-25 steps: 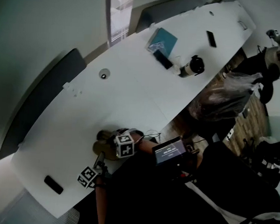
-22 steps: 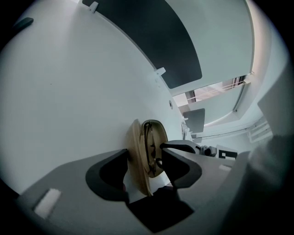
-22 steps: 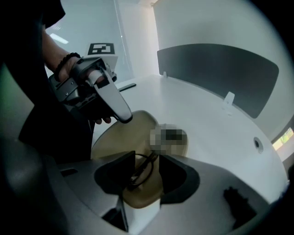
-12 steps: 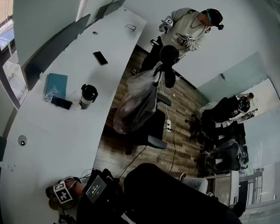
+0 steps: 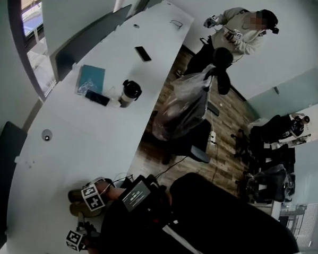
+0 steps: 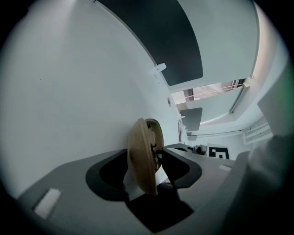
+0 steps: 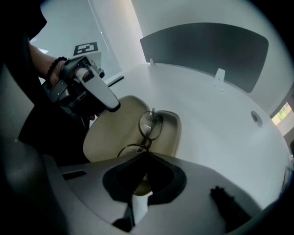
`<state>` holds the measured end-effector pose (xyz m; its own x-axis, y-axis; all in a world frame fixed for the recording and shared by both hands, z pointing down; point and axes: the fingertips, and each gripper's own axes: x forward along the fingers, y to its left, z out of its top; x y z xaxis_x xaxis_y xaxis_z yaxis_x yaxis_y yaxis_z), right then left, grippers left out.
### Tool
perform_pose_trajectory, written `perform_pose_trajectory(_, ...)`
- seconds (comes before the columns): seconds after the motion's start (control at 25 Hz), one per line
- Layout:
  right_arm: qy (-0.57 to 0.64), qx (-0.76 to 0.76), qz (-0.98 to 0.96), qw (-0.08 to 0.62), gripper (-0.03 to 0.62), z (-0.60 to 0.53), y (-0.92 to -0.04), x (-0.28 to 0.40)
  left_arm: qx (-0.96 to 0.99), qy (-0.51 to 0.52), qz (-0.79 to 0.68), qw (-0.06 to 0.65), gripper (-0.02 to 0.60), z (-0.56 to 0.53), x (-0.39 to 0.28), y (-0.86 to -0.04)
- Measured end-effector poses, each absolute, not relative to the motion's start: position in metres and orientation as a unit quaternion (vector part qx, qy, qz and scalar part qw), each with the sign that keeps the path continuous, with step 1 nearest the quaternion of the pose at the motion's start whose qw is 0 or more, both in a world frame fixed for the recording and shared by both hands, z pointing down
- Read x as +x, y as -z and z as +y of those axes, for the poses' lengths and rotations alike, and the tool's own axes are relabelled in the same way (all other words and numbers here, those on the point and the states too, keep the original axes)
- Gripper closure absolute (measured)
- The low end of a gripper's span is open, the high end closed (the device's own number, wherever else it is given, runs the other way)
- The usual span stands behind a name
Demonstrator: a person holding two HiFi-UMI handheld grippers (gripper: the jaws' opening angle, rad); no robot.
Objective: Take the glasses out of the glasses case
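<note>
Over on the left: clamps one tan half of the open case [image 6: 140, 137] in the left gripper [image 6: 147, 153], jaws about half spread and pressed against both faces of the shell, seen edge-on. Steadies it on the white counter [image 6: 69, 92], close to the near edge.

Into the middle: finds the glasses [image 7: 150, 125] folded inside the case. Long axis runs almost straight away from the right gripper [image 7: 146, 156], one lens close in, the other further off.

On the right: points steeply down at the case mouth, jaws just snapped together, tips meeting right over the near rim. Cannot tell whether that rim is actually pinched or only lies beneath the tips.

Clearly the right hand's job, being the one on top of the glasses. Probably calls for a lift up and back along that axis, against the left's hold.
</note>
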<state>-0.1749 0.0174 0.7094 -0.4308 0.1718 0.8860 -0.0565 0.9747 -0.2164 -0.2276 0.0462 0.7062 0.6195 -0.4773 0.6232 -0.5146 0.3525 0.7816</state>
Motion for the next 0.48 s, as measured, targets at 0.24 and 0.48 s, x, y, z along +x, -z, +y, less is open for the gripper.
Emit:
perform_pose_trajectory(0.24,-0.15,-0.023,-0.872,0.466,0.585,0.008,-0.676,-0.172,0.531,0.06,-0.478,0.697,0.342,0.049,-0.248,-0.668)
perform_pose_trajectory(0.48,-0.141,-0.008,-0.873,0.468,0.475,-0.01,-0.659,-0.18,0.536,0.059,-0.468,0.701,0.342,0.036,-0.246,-0.672)
